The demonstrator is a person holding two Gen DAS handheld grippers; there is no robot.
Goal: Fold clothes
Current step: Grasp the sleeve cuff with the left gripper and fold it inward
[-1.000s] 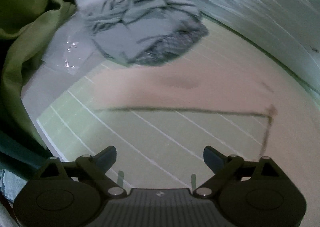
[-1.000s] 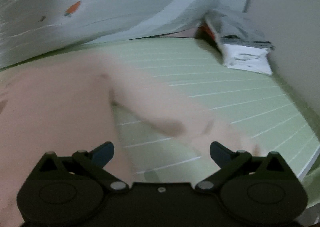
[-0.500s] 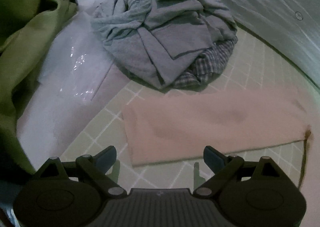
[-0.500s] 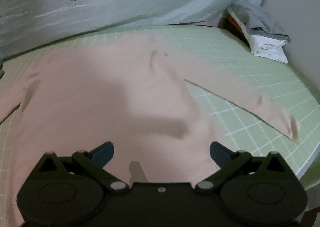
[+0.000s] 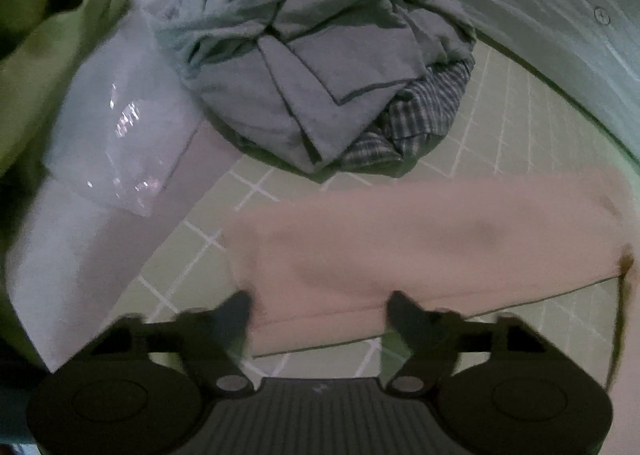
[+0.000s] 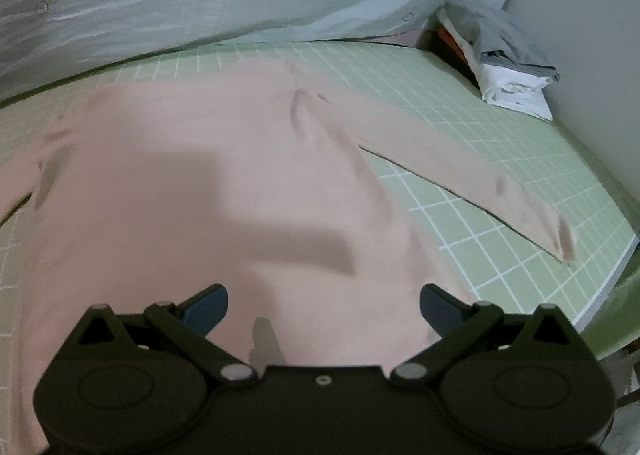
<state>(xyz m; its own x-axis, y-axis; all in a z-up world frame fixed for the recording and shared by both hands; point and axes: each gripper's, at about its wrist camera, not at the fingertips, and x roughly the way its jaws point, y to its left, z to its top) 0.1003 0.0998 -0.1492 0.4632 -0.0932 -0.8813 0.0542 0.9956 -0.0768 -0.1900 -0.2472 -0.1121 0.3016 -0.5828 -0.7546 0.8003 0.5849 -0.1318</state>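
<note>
Left wrist view: we close our left hand-held gripper (image 5: 318, 309) around a sleeve of the pink top (image 6: 208, 183), spread unfolded on the green gridded mat (image 6: 520, 159); our right hand-held gripper (image 6: 323, 305) hovers spread.

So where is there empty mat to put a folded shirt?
Bare green mat lies between the pink top's sleeve and the white packet. A small strip separates sleeve and grey clothes pile. That pile's corner is crowded.
</note>
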